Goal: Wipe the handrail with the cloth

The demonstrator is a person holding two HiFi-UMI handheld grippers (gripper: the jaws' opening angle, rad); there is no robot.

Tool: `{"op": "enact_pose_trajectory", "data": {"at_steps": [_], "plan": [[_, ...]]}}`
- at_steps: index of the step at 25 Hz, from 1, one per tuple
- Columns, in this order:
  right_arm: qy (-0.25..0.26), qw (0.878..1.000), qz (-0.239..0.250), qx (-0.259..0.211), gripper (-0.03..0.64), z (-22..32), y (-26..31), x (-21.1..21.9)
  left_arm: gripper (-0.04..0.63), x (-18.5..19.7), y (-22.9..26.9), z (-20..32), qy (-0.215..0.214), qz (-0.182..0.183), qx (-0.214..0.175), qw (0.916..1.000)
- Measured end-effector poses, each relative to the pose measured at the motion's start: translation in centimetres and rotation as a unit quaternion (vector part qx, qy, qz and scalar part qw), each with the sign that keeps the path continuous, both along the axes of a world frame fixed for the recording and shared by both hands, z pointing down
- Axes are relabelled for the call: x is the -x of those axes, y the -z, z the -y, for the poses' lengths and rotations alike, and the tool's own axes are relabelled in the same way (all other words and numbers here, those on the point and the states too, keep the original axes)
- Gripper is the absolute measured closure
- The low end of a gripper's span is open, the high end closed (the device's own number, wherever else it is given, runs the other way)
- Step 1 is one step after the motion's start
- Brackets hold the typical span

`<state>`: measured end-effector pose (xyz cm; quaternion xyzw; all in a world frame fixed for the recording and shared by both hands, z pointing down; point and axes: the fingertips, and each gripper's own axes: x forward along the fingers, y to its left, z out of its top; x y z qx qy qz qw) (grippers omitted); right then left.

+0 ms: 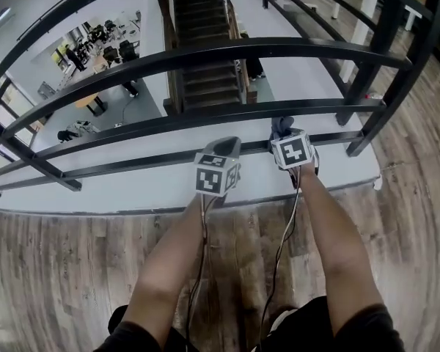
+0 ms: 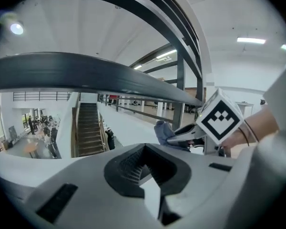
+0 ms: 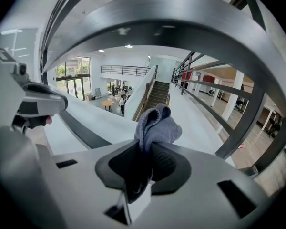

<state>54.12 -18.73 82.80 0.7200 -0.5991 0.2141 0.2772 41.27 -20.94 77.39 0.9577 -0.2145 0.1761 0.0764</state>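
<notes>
R claw (image 3: pixel 145 151) pinches cloth (image 3: pixel 157 127) under handrail (image 3: pixel 181 27); L claw (image 2: pixel 144 155) closed, empty.

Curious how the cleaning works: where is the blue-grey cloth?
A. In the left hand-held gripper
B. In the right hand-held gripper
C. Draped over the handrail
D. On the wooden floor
B: the right gripper view shows the cloth clamped between the jaws of the right hand-held gripper; the left hand-held gripper holds nothing.
</notes>
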Motion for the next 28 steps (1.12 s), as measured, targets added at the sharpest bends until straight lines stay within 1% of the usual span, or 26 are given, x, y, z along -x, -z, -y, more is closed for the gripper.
{"op": "enact_pose_trajectory", "data": {"at_steps": [4, 6, 9, 14, 18, 21, 24, 28], "plan": [[-0.007, 1.000, -0.021, -0.003, 0.549, -2.1, 0.5, -4.6, 0.592, -4.5, 0.4, -1.7, -0.015, 0.002, 0.004, 0.9999], [-0.014, 1.000, -0.023, 0.002, 0.549, -3.3, 0.5, -6.8, 0.592, -6.2, 0.2, -2.5, -0.015, 0.004, 0.008, 0.9998], [-0.030, 0.999, -0.025, 0.009, 0.549, -5.3, 0.8, -10.0, 0.592, -8.8, 0.2, -3.9, -0.017, 0.006, 0.003, 0.9998], [-0.055, 0.998, -0.017, 0.004, 0.549, -8.2, 0.6, -15.0, 0.592, -13.6, -0.2, -6.9, -0.039, 0.014, 0.004, 0.9991], [-0.073, 0.997, -0.036, 0.004, 0.549, -10.3, 1.4, -19.5, 0.592, -17.0, -0.9, -8.7, -0.053, 0.022, 0.006, 0.9983], [-0.095, 0.995, -0.038, 0.009, 0.549, -12.4, 1.1, -22.5, 0.592, -19.1, -1.5, -10.2, -0.067, 0.029, 0.000, 0.9974], [-0.119, 0.992, -0.041, 0.013, 0.549, -14.5, 0.9, -25.3, 0.592, -20.7, -1.7, -11.3, -0.077, 0.026, 0.000, 0.9967], [-0.113, 0.992, -0.058, 0.020, 0.549, -15.4, 0.7, -26.4, 0.592, -21.2, -1.9, -12.0, -0.083, 0.024, 0.005, 0.9963]]}}
